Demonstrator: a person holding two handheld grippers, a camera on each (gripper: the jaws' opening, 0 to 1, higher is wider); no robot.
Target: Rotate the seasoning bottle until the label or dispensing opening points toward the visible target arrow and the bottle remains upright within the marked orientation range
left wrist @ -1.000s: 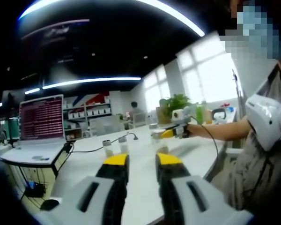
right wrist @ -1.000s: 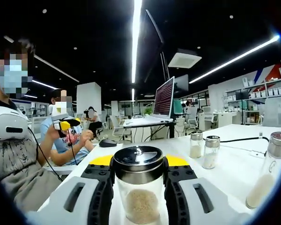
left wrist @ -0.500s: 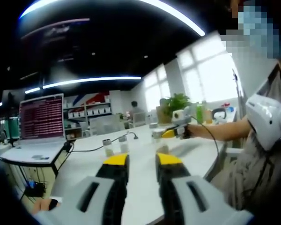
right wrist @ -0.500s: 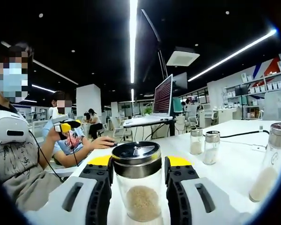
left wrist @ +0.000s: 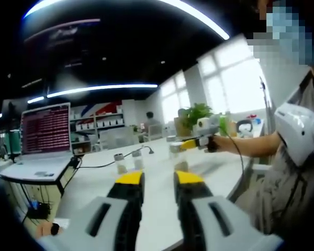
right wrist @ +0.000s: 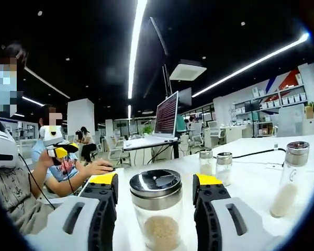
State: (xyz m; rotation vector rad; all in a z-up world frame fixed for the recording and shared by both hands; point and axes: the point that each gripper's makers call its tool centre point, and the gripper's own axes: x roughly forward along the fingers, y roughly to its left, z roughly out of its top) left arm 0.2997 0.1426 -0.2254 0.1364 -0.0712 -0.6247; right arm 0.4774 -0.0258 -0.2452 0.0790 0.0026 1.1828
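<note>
Left gripper view: the grey, yellow-tipped left gripper (left wrist: 157, 180) hangs over the white worktop (left wrist: 94, 183) w/ jaws parted, nothing betw. them. Right gripper view: the right gripper (right wrist: 157, 184) has jaws spread either side of the upright clear glass seasoning bottle w/ steel cap (right wrist: 156, 209) (small gaps both sides, no contact), near the worktop's front edge; three similar shakers stand further back.

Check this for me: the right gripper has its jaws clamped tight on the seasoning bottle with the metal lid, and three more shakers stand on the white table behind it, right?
Not quite. In the right gripper view, the right gripper has its jaws open, with a gap either side of the seasoning bottle, not clamped on it. The rest holds: the bottle has a metal lid, and three more shakers stand on the white table behind it.
</note>
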